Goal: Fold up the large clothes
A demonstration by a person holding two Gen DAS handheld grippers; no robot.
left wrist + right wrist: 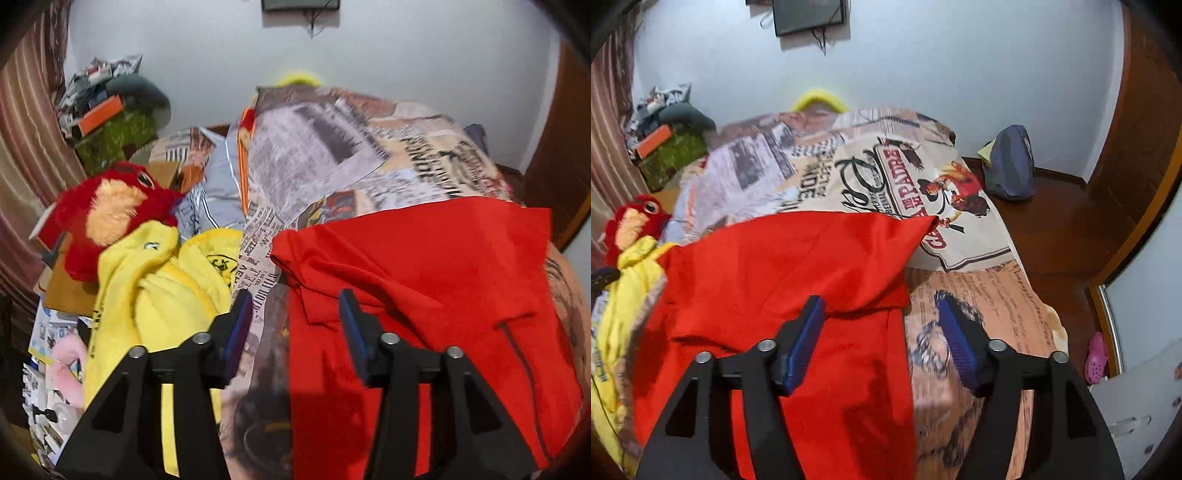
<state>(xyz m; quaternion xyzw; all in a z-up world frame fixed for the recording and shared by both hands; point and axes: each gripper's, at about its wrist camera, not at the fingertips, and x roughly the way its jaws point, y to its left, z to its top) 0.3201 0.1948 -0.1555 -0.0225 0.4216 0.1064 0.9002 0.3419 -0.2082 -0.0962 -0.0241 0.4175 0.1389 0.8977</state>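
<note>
A large red garment (424, 280) lies spread on a bed covered with a newspaper-print sheet (332, 155). It also shows in the right wrist view (783, 266), with its upper part folded over. My left gripper (295, 310) is open above the garment's left edge, holding nothing. My right gripper (879, 314) is open above the garment's right edge, over the printed sheet (990, 306), holding nothing.
A yellow garment (155, 288) and a red plush toy (107, 214) lie left of the red garment. Boxes and clutter (107, 122) pile at the far left by a curtain. A blue bag (1012, 166) sits on the wooden floor; a pink shoe (1095, 358) lies at right.
</note>
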